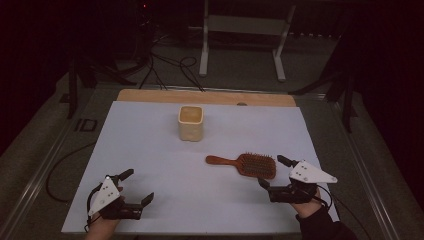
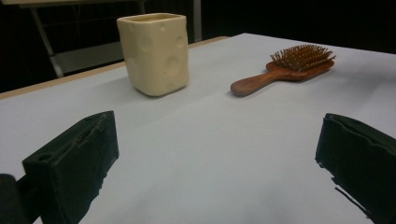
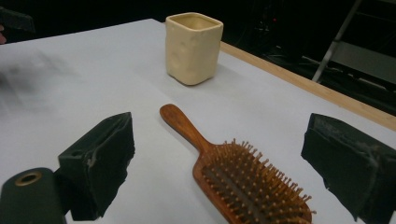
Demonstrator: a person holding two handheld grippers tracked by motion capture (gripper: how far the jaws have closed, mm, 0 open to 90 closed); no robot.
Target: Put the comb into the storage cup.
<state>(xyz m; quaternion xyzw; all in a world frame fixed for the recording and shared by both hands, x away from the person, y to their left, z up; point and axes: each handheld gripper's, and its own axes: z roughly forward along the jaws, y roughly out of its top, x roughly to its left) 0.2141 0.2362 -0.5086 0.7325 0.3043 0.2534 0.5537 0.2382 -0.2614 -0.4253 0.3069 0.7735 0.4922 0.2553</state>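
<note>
Left gripper (image 1: 138,187) low over the white table cover (image 1: 150,150), jaws spread wide, nothing between them. Ahead of it and well apart: cream square cup (image 1: 191,122), upright; farther right, wooden hairbrush (image 1: 243,164), bristles up. Right gripper (image 1: 274,172) jaws wide, flanking the brush head without touching, handle pointing away toward the cup.

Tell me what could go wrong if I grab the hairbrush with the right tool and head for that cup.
The hairbrush lies bristles up, with the open right tool nearest its wide head, so the jaws may close on bristles and slip. The handle points away from that tool, toward the table's middle, so a clean handle grasp needs a further reach. The cream cup stands upright and free behind it; a swinging handle could tip it.
</note>
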